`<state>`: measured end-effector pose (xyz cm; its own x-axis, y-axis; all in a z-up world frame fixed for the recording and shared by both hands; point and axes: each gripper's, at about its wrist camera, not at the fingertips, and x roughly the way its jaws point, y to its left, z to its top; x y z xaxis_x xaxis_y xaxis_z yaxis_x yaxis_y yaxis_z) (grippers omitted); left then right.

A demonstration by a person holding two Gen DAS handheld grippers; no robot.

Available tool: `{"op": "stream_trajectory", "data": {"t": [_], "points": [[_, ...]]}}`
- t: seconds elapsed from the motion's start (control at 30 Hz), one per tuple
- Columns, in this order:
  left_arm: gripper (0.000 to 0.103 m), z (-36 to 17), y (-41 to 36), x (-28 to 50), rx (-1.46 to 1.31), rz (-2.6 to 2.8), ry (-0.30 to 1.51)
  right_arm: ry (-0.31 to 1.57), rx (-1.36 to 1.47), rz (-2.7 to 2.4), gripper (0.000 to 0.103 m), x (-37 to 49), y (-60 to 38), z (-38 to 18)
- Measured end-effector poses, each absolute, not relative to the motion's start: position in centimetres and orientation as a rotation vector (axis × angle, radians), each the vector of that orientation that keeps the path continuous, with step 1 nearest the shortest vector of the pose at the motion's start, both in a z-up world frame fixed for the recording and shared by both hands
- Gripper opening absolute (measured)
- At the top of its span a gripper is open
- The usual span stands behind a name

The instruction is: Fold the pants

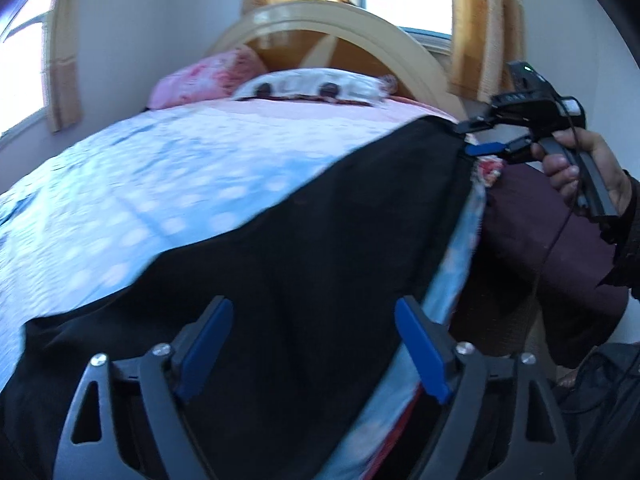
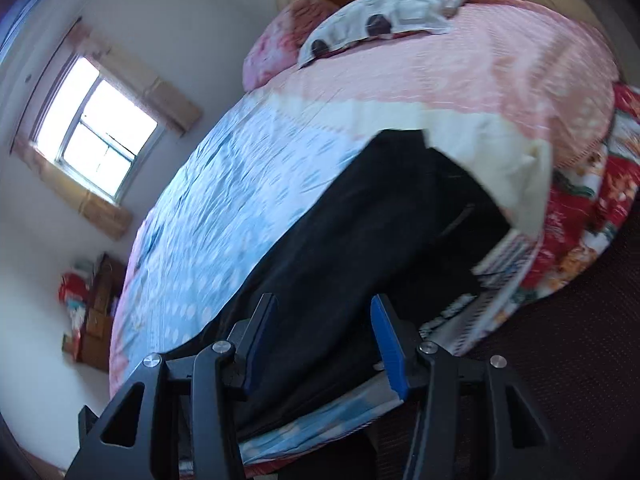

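Observation:
Black pants [image 1: 320,216] lie spread along the right edge of the bed, over the blue spotted bedcover [image 1: 160,184]. My left gripper [image 1: 314,304] hovers over their near end, open, with nothing pinched between its blue pads [image 1: 208,344]. At the pants' far corner a hand [image 1: 576,168] holds my right gripper [image 1: 472,138], whose fingers stand apart beside the cloth edge. In the right wrist view the right gripper [image 2: 323,304] is open, with the pants [image 2: 360,240] stretching away beyond it. A cream flap of bedcover [image 2: 504,160] covers their far end.
Two pillows [image 1: 304,84] rest against the curved wooden headboard [image 1: 320,24], under a curtained window. A red floral blanket [image 2: 580,216] hangs off the bed's side over dark maroon flooring [image 1: 560,264]. Another window [image 2: 100,128] and a low cabinet [image 2: 100,308] are on the far wall.

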<state>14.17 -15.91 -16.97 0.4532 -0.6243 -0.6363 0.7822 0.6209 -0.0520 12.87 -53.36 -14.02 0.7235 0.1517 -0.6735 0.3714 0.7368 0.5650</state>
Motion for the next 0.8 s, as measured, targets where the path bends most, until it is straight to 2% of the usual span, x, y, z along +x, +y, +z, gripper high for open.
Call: {"op": "stream_trajectory", "data": {"t": [0.03,0.1,0.23,0.3,0.37,0.4,0.43,0.5,0.53,0.6,0.7,0.8], "points": [[0.078,-17.1,-16.8,14.0,0.268,-0.907,0.675,0.761,0.761,-0.140,0.050,12.8,-53.8,-14.2],[0.066,-17.6,-18.3,13.6,0.287,-0.944,0.700,0.745,0.794,-0.146,0.050,12.8,-54.7,-14.6],[0.063,-18.5,-20.6,12.9,0.334,-0.991,0.723,0.722,0.830,-0.165,0.045,12.1,-56.2,-15.0],[0.057,-19.1,-21.2,12.8,0.348,-1.003,0.736,0.724,0.841,-0.168,0.044,12.3,-56.6,-15.3],[0.057,-19.8,-21.5,13.0,0.356,-1.000,0.752,0.724,0.854,-0.165,0.041,12.8,-57.0,-15.9],[0.052,-20.2,-21.5,13.2,0.357,-0.997,0.761,0.716,0.864,-0.160,0.040,12.9,-57.3,-16.1],[0.049,-20.4,-21.6,13.3,0.358,-0.998,0.772,0.705,0.869,-0.158,0.038,12.9,-57.4,-16.1],[0.039,-20.8,-21.7,13.6,0.357,-0.995,0.791,0.690,0.860,-0.171,0.019,13.3,-57.7,-16.1],[0.036,-20.8,-21.6,13.6,0.354,-0.997,0.789,0.687,0.862,-0.165,0.016,13.6,-57.9,-16.1],[0.020,-20.7,-21.6,13.5,0.355,-1.008,0.792,0.683,0.849,-0.150,0.007,13.8,-57.8,-16.0],[0.013,-20.7,-21.3,13.3,0.357,-1.014,0.793,0.669,0.809,-0.130,0.005,13.8,-57.2,-15.3],[0.013,-20.5,-21.2,13.3,0.351,-1.018,0.796,0.645,0.785,-0.106,0.005,13.5,-56.7,-14.2]]}}
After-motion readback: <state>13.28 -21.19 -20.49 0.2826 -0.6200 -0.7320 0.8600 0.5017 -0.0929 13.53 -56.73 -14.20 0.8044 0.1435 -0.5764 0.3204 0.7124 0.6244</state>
